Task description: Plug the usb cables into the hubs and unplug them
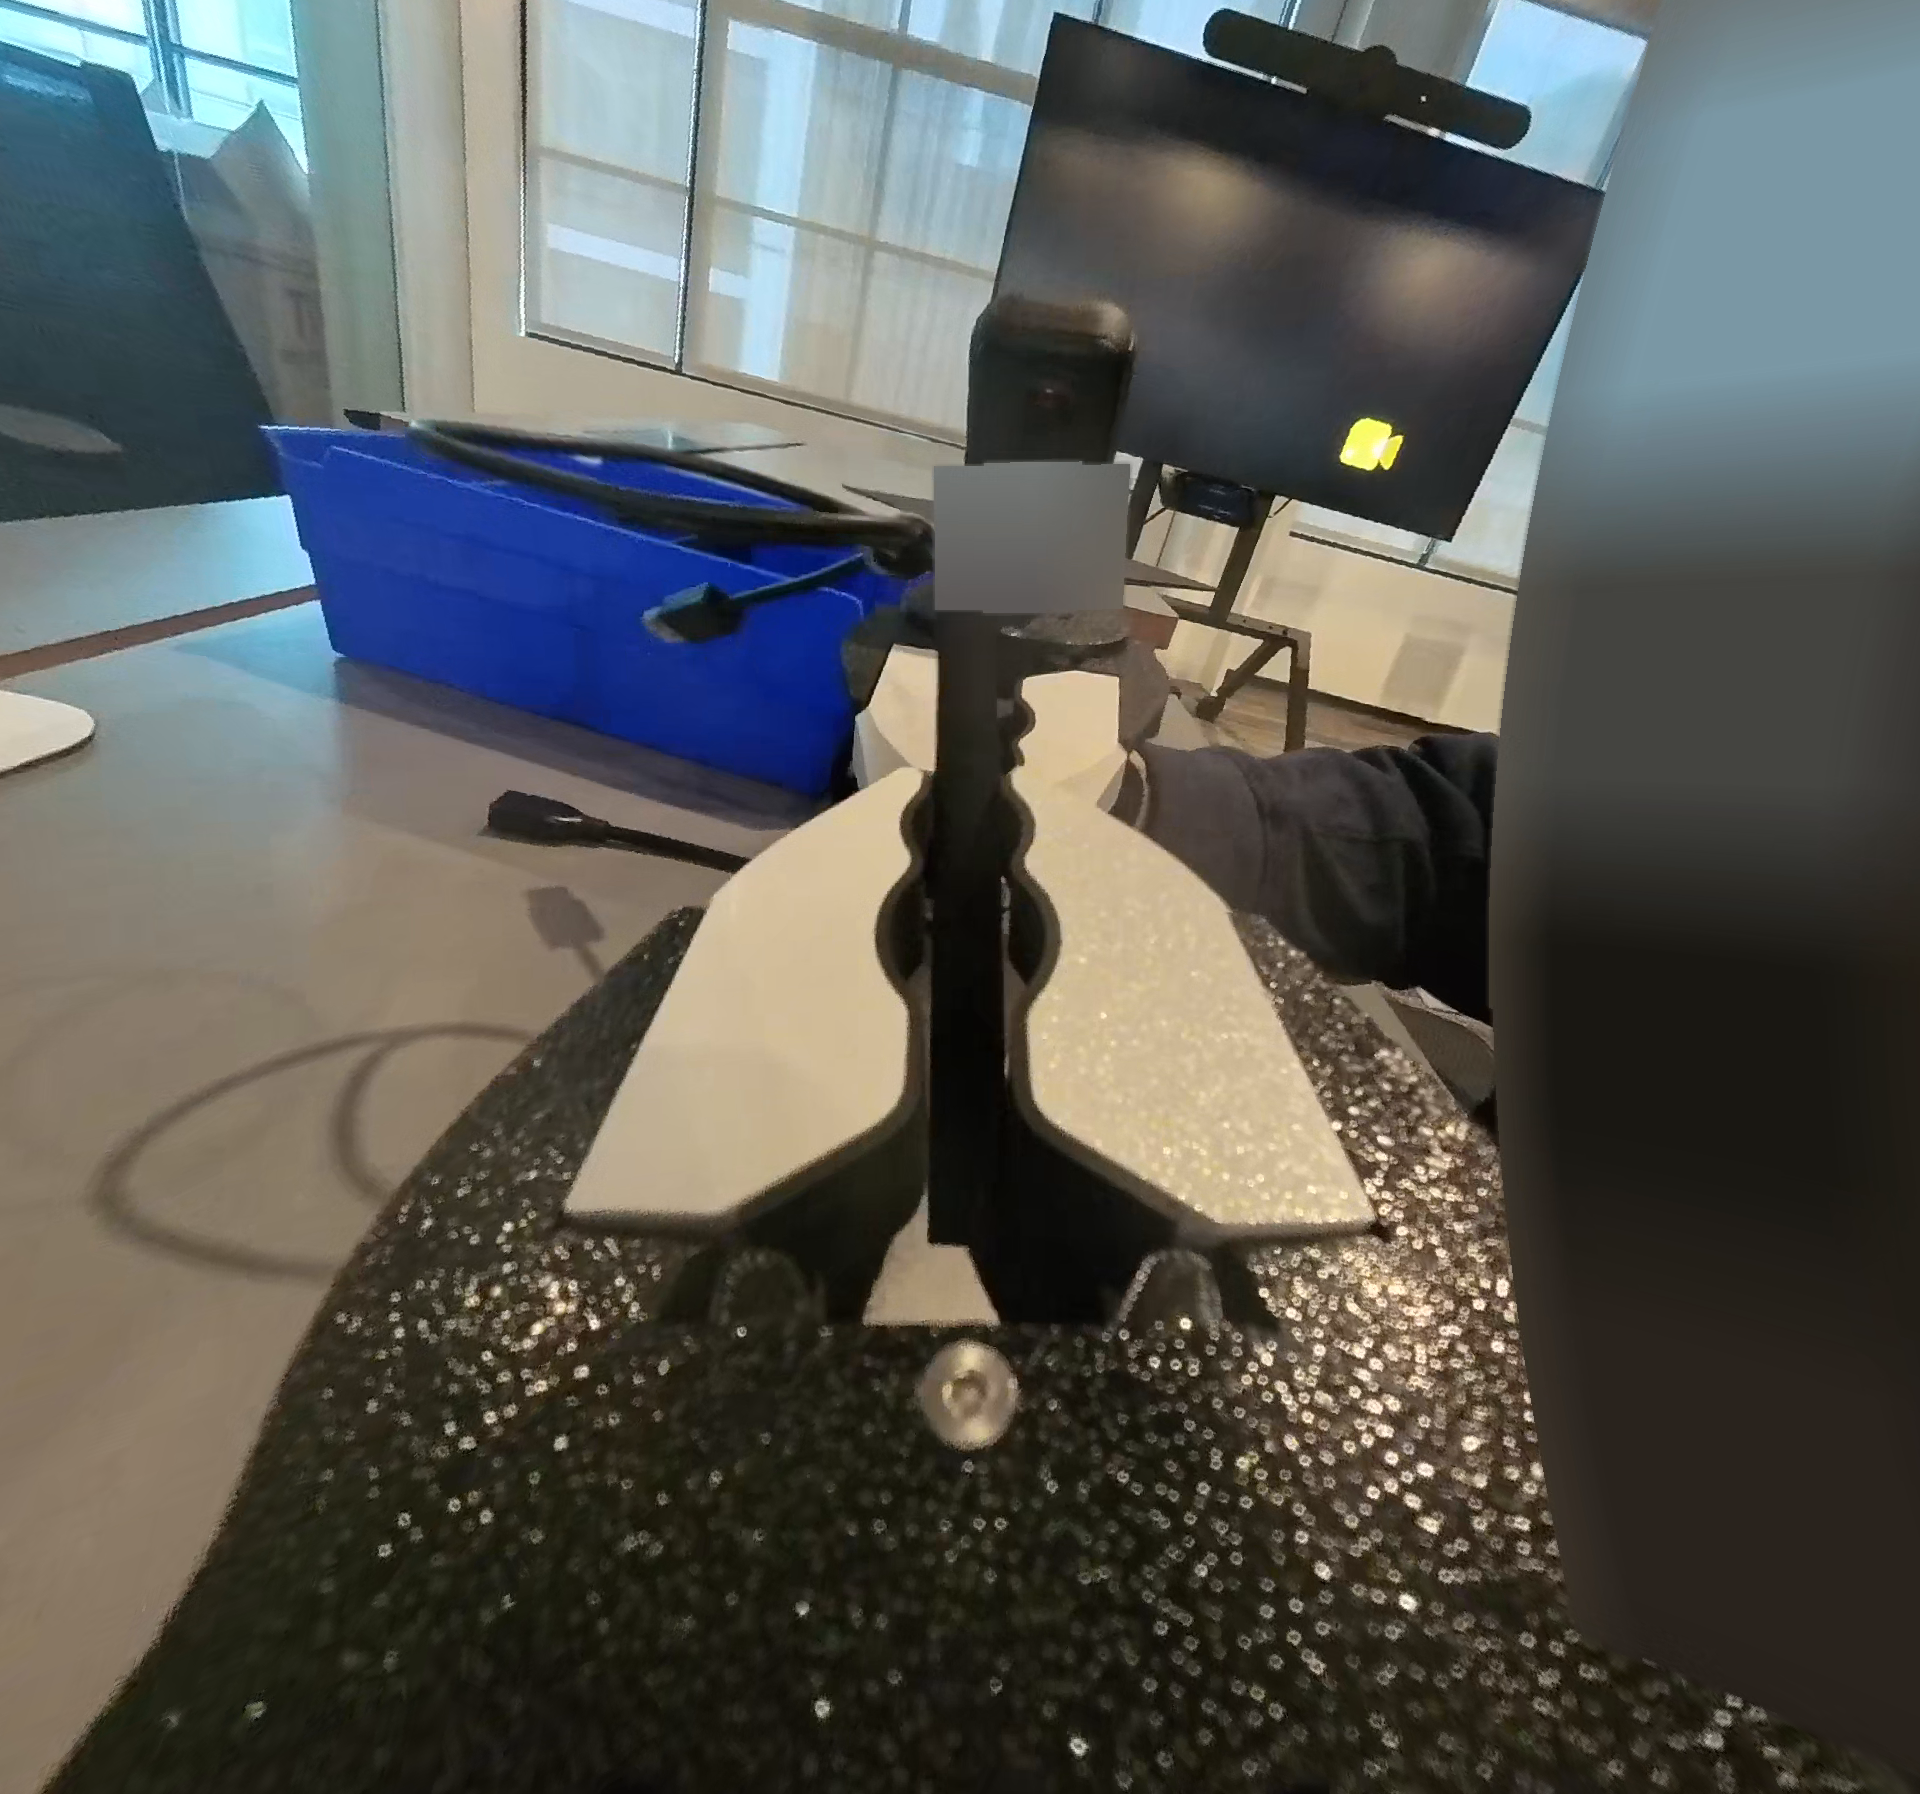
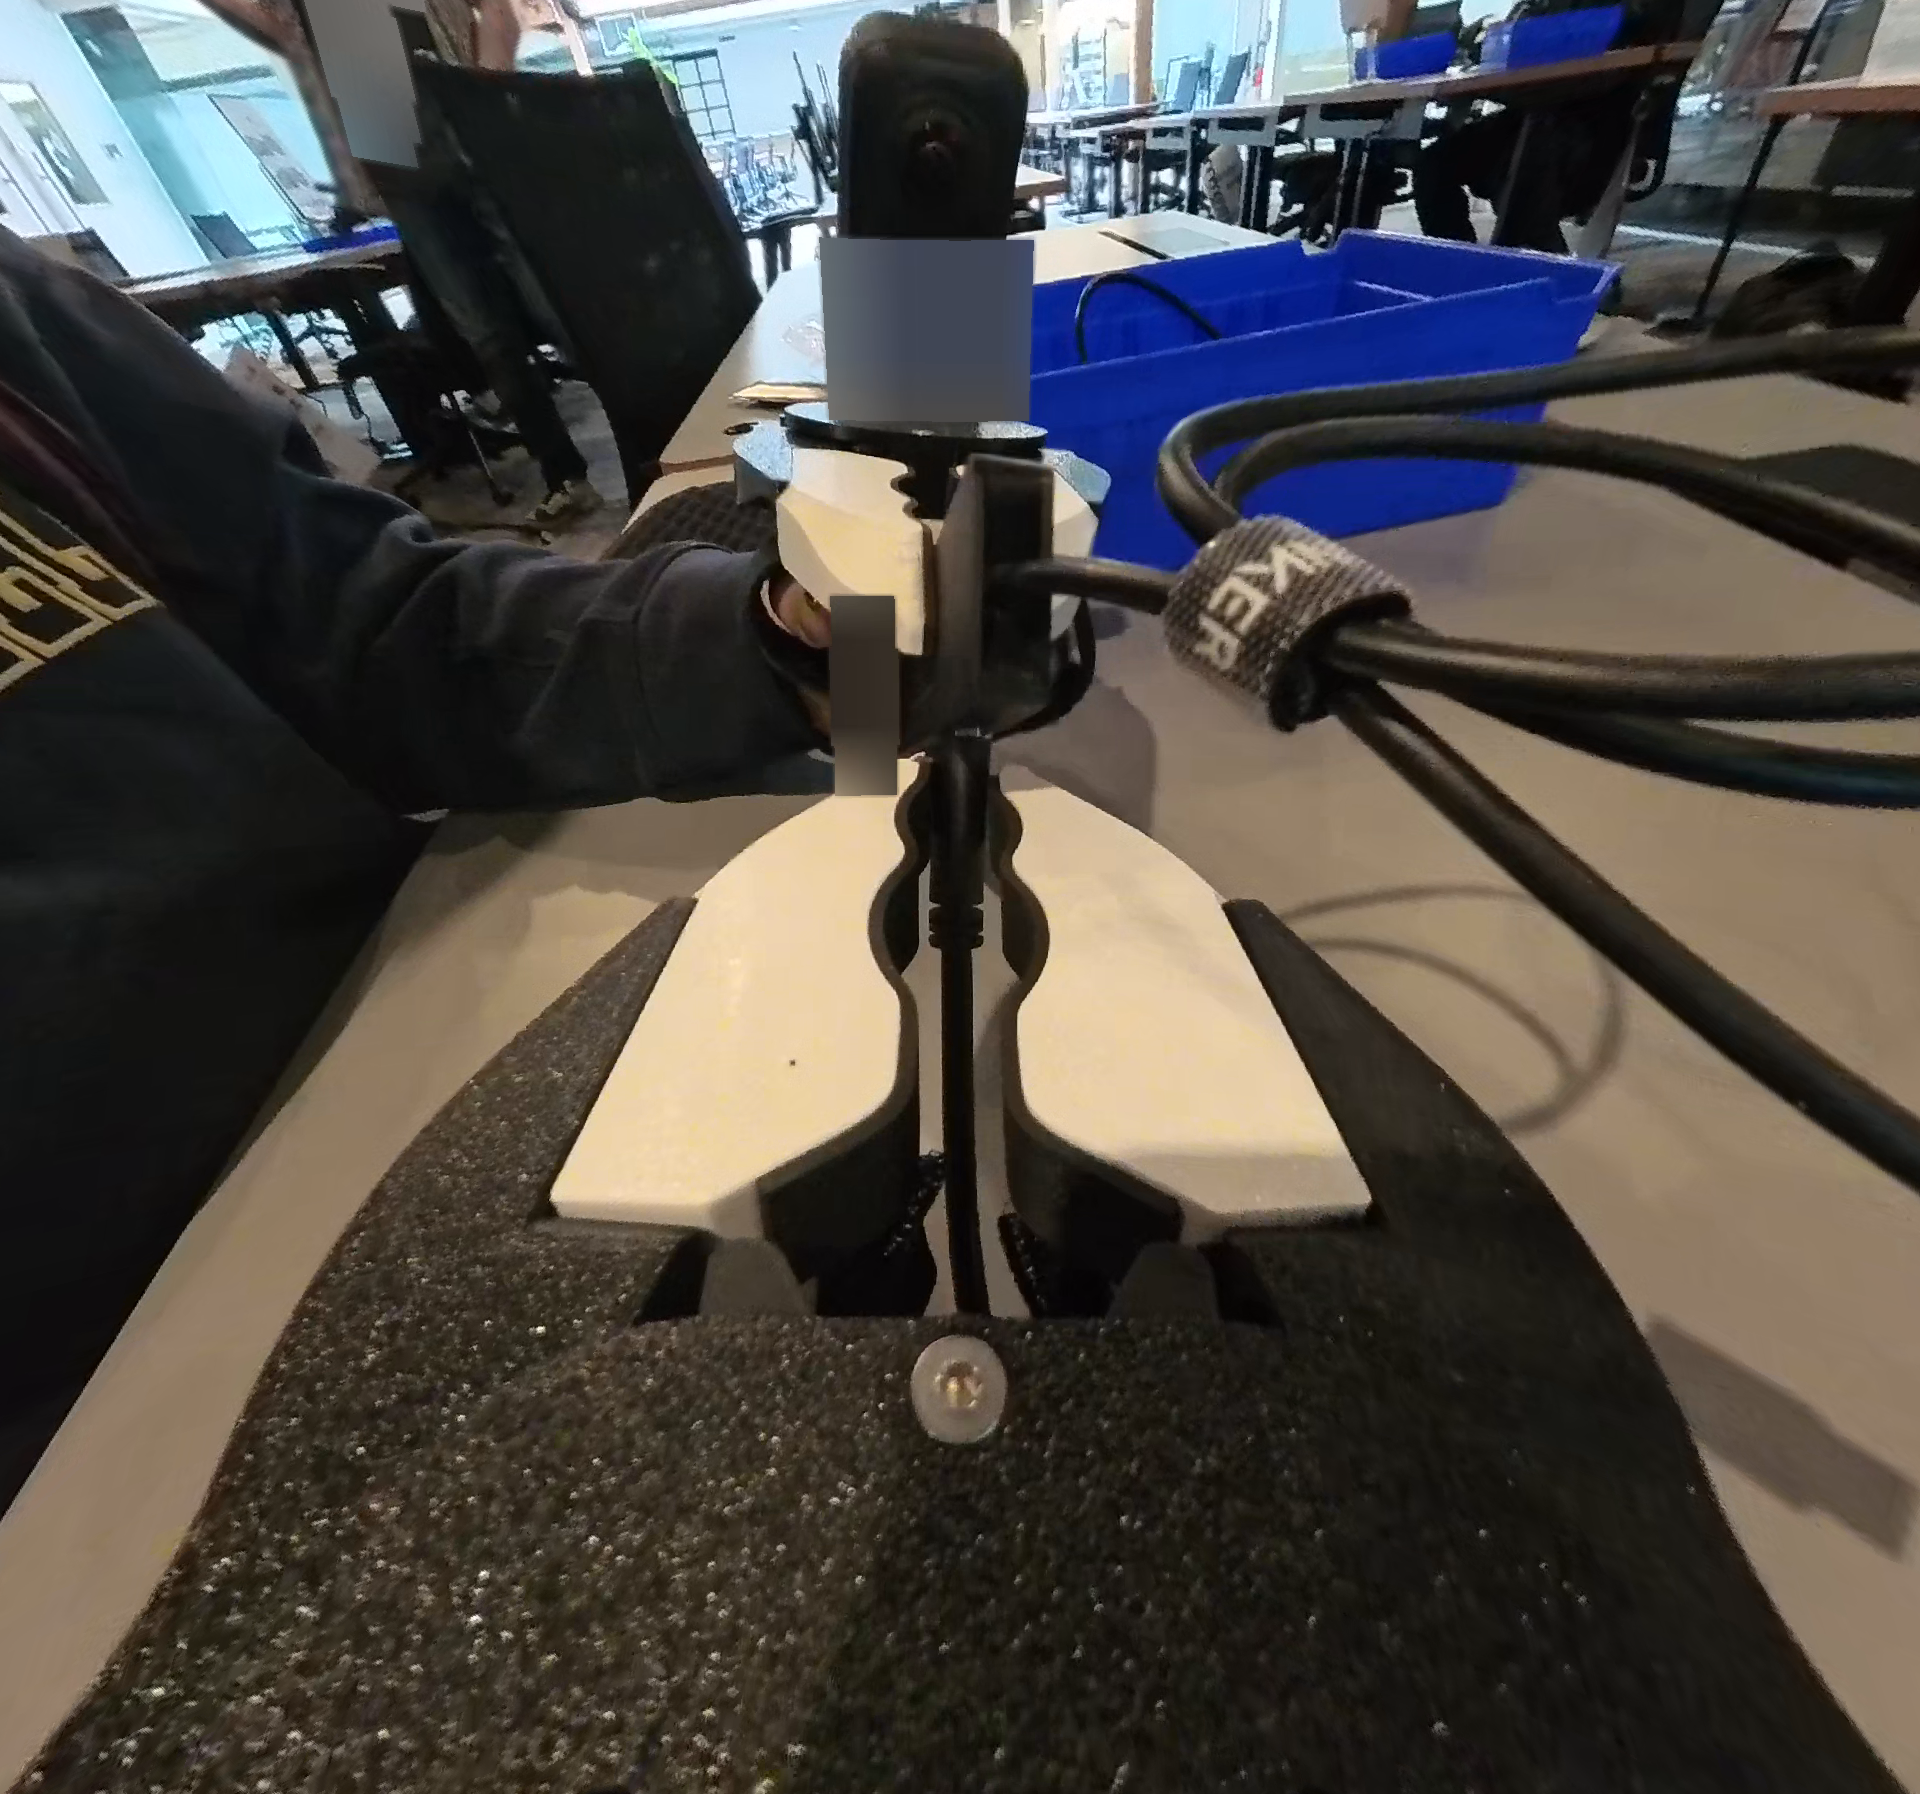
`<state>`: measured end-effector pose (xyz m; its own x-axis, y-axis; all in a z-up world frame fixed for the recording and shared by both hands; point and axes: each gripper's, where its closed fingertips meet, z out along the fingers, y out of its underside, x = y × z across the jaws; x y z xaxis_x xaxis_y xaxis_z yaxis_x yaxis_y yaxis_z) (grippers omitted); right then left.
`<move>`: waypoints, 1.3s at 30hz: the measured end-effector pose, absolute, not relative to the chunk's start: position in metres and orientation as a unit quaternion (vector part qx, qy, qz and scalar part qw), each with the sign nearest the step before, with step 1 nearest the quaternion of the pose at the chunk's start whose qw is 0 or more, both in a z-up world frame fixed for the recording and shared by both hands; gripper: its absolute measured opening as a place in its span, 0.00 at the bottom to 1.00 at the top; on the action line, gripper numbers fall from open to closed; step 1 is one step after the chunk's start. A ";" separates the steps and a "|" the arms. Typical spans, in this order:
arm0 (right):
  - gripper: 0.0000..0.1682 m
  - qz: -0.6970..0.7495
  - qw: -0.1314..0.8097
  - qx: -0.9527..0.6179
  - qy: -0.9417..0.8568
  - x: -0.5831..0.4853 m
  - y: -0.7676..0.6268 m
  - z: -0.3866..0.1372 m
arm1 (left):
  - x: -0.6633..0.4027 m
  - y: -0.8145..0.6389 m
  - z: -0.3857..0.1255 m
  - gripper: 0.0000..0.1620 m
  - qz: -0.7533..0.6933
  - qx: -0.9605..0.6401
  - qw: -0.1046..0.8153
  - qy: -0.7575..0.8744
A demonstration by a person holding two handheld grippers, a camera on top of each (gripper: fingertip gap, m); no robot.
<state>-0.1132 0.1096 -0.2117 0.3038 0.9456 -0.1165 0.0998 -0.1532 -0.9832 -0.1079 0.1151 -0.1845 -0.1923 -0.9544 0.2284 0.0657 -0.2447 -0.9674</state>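
While its two white fingers press in from both sides, the left gripper (image 1: pixel 966 871) pinches a flat black hub (image 1: pixel 964 1017) that stands on edge and runs forward between them. Just past the fingertips, the right gripper faces it head-on, held by a hand in a dark sleeve (image 1: pixel 1340 851). To the left a black cable end (image 1: pixel 582 825) lies on the grey table (image 1: pixel 208 913), with a thin looped cable (image 1: pixel 260 1142) nearer. Farther back sits a blue bin (image 1: pixel 499 591) with a thick black cable (image 1: pixel 644 492) draped over its rim, and behind it a dark monitor (image 1: pixel 1299 290) on a stand before tall windows.

From the other side, the right gripper (image 2: pixel 961 840) is closed on a black usb cable (image 2: pixel 961 1069), whose plug (image 2: pixel 958 830) points at the hub's edge (image 2: pixel 987 581); whether the plug is seated cannot be told. The left gripper (image 2: pixel 935 570) holds that hub just ahead. A bundle of black cable with a strap (image 2: pixel 1283 617) hangs at the right.
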 end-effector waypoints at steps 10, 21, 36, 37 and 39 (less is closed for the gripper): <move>0.10 0.451 0.491 -0.631 -0.398 -0.111 0.109 -0.209 | -0.112 0.119 -0.179 0.06 -0.645 -0.477 0.411 0.434; 0.06 0.420 0.500 -0.636 -0.411 -0.116 0.111 -0.212 | -0.109 0.117 -0.182 0.07 -0.646 -0.479 0.409 0.431; 0.05 0.410 0.501 -0.638 -0.417 -0.119 0.111 -0.212 | -0.103 0.114 -0.190 0.26 -0.647 -0.505 0.372 0.433; 0.06 0.409 0.500 -0.638 -0.418 -0.119 0.111 -0.212 | -0.102 0.114 -0.191 0.27 -0.645 -0.507 0.370 0.436; 0.06 0.409 0.499 -0.638 -0.420 -0.119 0.111 -0.213 | -0.101 0.113 -0.193 0.24 -0.641 -0.508 0.370 0.441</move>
